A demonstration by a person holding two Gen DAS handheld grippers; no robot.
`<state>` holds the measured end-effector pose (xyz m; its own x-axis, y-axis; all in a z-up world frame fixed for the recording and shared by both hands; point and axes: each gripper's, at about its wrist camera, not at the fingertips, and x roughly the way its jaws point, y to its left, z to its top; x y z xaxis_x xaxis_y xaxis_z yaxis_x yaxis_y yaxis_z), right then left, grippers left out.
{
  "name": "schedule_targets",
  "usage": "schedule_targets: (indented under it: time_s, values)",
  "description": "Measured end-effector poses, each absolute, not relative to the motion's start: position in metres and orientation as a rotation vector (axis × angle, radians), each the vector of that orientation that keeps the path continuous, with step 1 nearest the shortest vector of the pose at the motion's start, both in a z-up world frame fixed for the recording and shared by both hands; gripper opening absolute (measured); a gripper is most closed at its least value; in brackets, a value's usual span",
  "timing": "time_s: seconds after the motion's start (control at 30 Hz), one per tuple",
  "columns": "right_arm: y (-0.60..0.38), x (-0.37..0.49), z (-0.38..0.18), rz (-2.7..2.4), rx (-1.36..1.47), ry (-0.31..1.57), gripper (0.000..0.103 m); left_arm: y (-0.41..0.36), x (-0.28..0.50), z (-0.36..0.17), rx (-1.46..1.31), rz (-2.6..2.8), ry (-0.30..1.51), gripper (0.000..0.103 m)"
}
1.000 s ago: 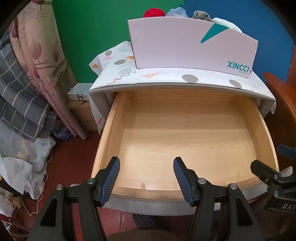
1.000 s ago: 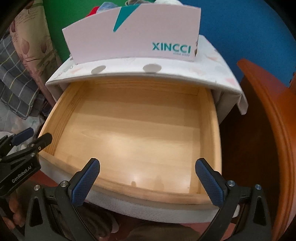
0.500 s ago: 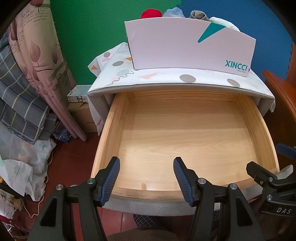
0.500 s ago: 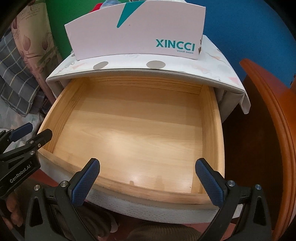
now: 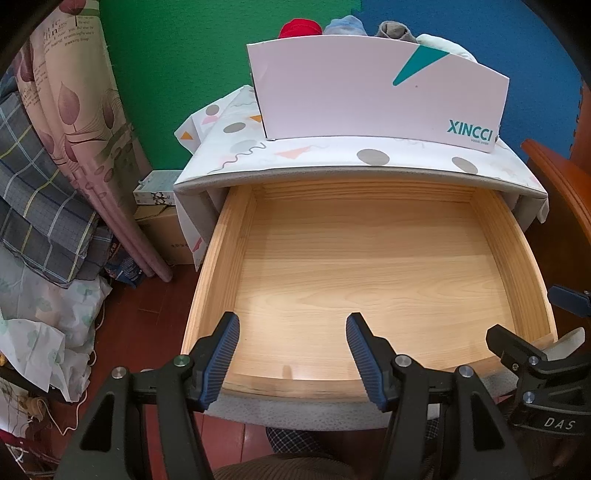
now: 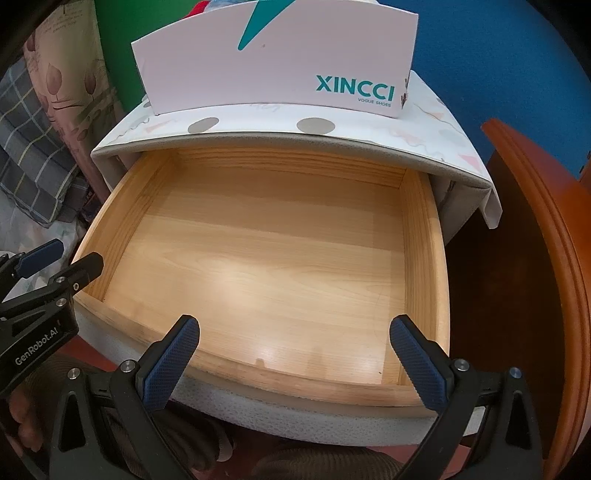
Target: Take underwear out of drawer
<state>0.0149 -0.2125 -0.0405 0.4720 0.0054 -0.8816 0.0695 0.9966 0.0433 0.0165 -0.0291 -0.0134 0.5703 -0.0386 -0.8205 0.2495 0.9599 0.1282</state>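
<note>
Drawer bare, underwear already out of it

Your left gripper [image 5: 291,350] and right gripper [image 6: 295,354] hover over the front edge of the open drawer [image 5: 221,258], jaws spread, gripping nothing. Rolled garments [image 5: 299,27], likely the underwear, sit in the white box [image 5: 369,92] behind the drawer. Little seems left to do.

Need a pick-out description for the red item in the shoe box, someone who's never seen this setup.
Find the open wooden drawer of the bedside cabinet with the patterned cover. On the cover stands a white XINCCI shoe box with folded clothes poking above its rim. The red item is the leftmost bundle, beside a pale blue one, and the only red one.
</note>
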Motion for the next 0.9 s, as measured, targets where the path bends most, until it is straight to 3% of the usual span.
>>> schedule_targets:
  time_s: [0.9]
  values:
    - [-0.2129, 0.0173, -0.0421, -0.033, 0.069, 1.086, 0.102, -0.0345, 0.0128, -0.0105, 0.266, -0.178, 0.926, 0.062]
